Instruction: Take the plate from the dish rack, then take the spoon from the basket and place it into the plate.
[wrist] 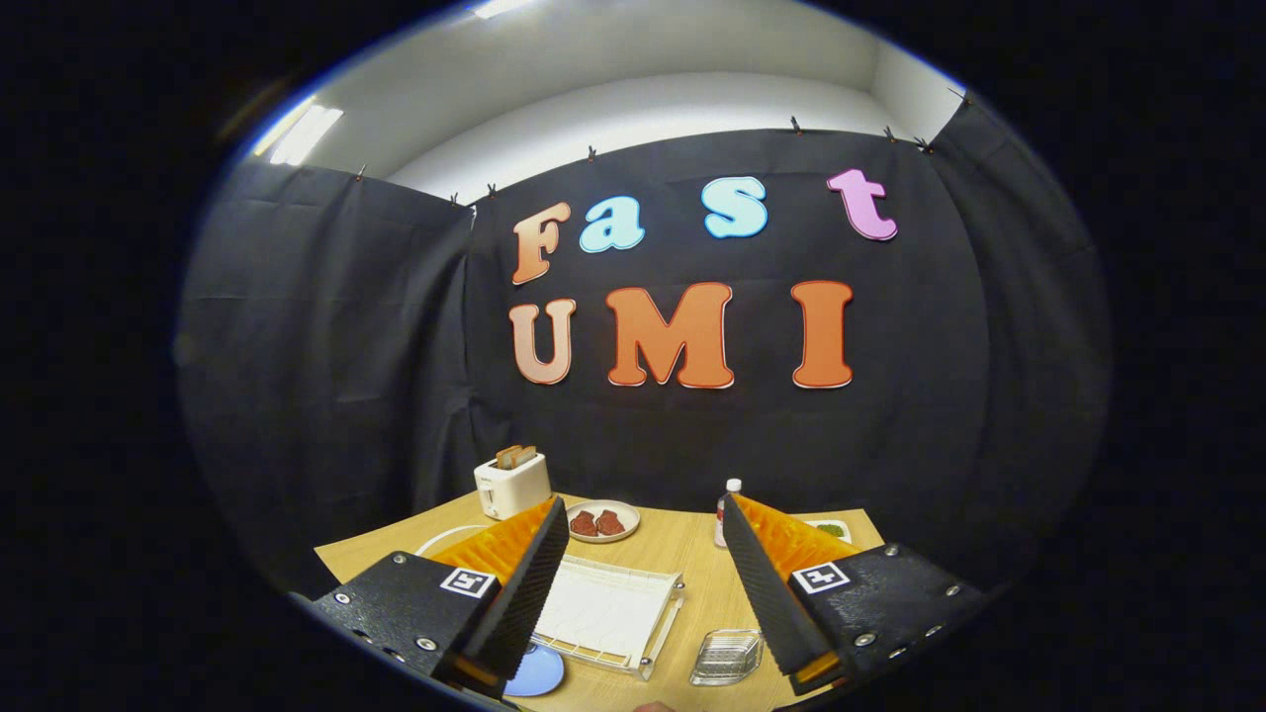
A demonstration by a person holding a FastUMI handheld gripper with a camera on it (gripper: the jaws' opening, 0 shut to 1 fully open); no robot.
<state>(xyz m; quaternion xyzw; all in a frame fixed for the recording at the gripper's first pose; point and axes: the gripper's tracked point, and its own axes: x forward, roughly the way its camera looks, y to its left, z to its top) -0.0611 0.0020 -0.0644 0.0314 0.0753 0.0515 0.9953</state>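
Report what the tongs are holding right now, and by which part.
Nothing is held. The tongs hang open above the table, fingers wide apart, with the dish rack in the gap below them.

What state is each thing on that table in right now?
gripper: open, holding nothing, raised above the table.
toaster: upright, toast sticking out of the slots.
dish rack: flat on the table between the fingers.
blue plate: flat beside the rack.
bottle: upright, capped.
clear basket: upright; contents unclear.
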